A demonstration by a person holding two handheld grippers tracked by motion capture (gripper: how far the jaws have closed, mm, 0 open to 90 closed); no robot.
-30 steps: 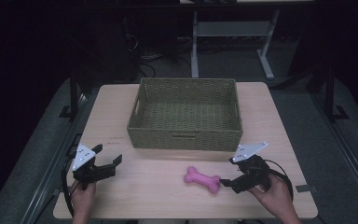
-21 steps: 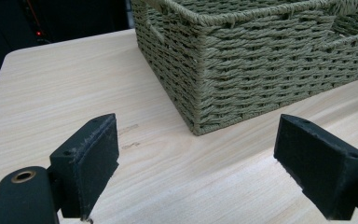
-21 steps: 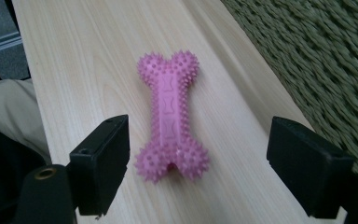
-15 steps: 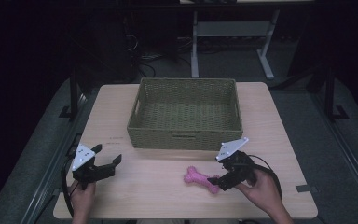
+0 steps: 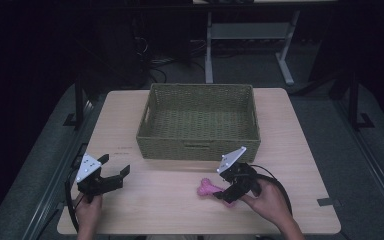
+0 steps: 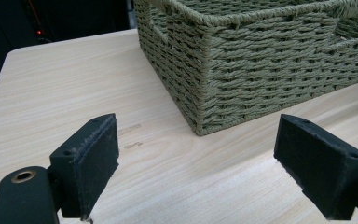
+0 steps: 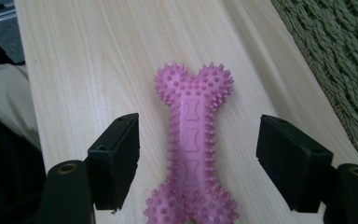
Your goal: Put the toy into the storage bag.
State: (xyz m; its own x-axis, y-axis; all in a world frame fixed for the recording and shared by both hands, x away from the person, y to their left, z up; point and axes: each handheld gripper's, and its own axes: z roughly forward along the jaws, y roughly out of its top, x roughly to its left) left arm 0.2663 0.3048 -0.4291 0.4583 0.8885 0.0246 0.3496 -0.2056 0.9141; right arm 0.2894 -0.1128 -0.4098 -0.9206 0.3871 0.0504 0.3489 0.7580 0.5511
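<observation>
Both tongs are gaping; the right tongs (image 7: 198, 161) are now straddling the pink bone (image 7: 193, 144), nearing a grasp.

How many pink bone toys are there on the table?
1. The pink bone toy lies on the table in front of the basket, between the open jaws of the right tool.
</observation>
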